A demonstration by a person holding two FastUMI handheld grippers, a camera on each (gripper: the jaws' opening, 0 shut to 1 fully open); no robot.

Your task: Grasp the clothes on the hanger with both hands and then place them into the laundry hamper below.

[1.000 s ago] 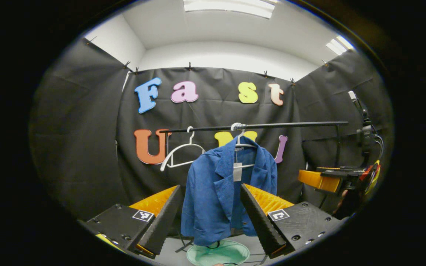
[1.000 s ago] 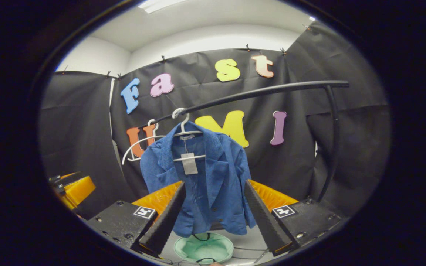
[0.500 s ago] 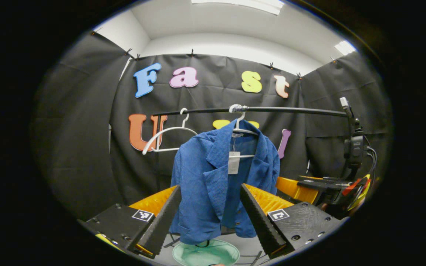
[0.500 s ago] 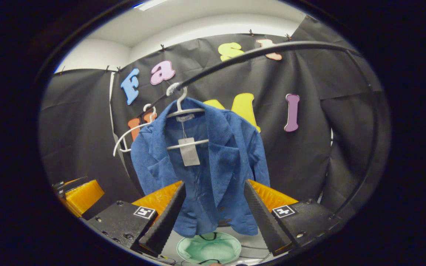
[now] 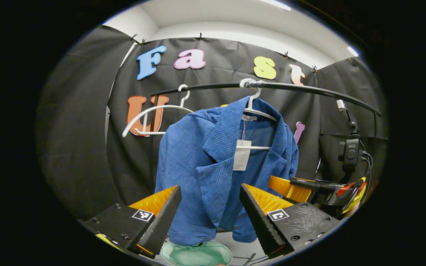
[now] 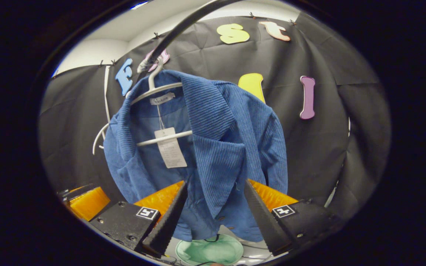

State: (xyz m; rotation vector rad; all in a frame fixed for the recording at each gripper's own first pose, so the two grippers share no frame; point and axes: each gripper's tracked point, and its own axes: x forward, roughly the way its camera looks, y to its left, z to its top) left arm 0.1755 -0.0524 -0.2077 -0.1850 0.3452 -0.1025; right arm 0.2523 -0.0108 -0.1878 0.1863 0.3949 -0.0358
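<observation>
Blue jacket [image 5: 213,173] hangs on a white hanger [image 5: 258,111] from the black rail [image 5: 309,90], front open, paper tag [image 5: 241,159] dangling at the chest. Green hamper [image 6: 209,250] sits on the floor right below the hem.

Risks, as I judge them: tugging the fabric w/o lifting the collar off could drag the hanger off the rail w/ it, or swing into the empty hanger [image 5: 154,114] just beside. Pinching only one lapel prob lets the rest slide & miss the hamper.

Left tool [image 5: 210,212]: jaws wide, holding nothing, jacket's lower front seen betw. the fingers, contact unclear. Right tool [image 6: 215,208]: also wide, empty, lapel framed betw. its fingers, not clamped.
</observation>
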